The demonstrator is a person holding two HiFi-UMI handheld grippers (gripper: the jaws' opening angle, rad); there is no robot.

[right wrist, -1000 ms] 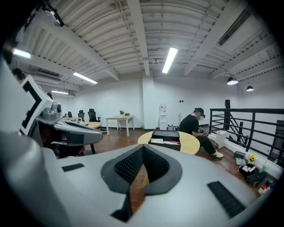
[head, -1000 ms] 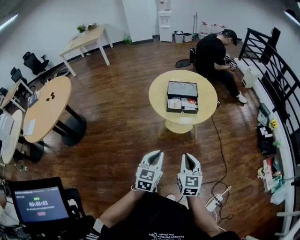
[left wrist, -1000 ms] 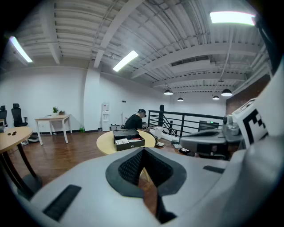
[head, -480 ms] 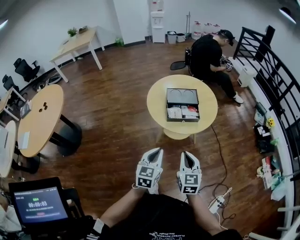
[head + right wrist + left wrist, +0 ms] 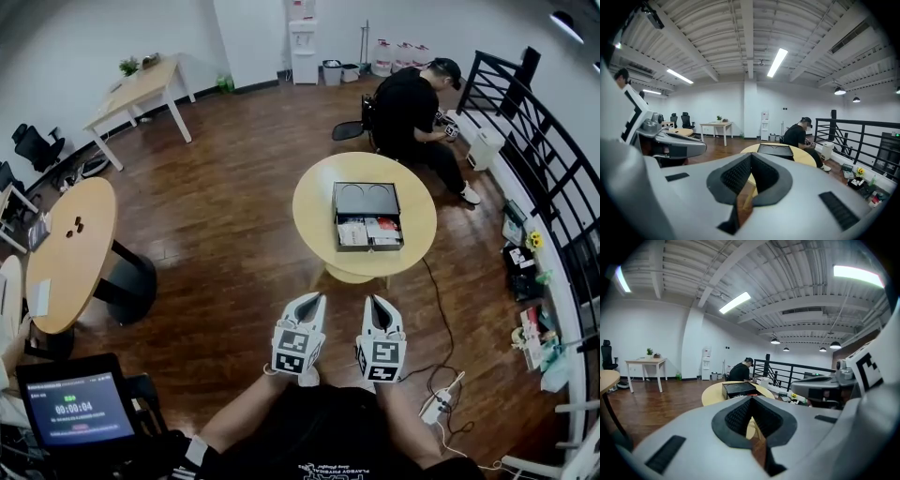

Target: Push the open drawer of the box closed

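The black box (image 5: 367,217) lies on a round yellow table (image 5: 315,210) several steps ahead. Its drawer (image 5: 367,233) is pulled out toward me, with papers and small items inside. My left gripper (image 5: 314,301) and right gripper (image 5: 375,303) are side by side close to my body, well short of the table, both shut and holding nothing. In the left gripper view the box (image 5: 739,389) shows beyond the closed left gripper (image 5: 751,416). In the right gripper view the box (image 5: 775,150) shows past the closed right gripper (image 5: 749,174).
A person in black (image 5: 409,112) sits behind the table. Wooden tables (image 5: 67,249) stand at the left and a black railing (image 5: 536,159) runs along the right. A power strip with cable (image 5: 435,405) lies on the floor by my right. A tablet (image 5: 80,410) is at lower left.
The table and box have drifted lower in the head view, so they are a little closer. Both grippers stay shut in the same place near my body.
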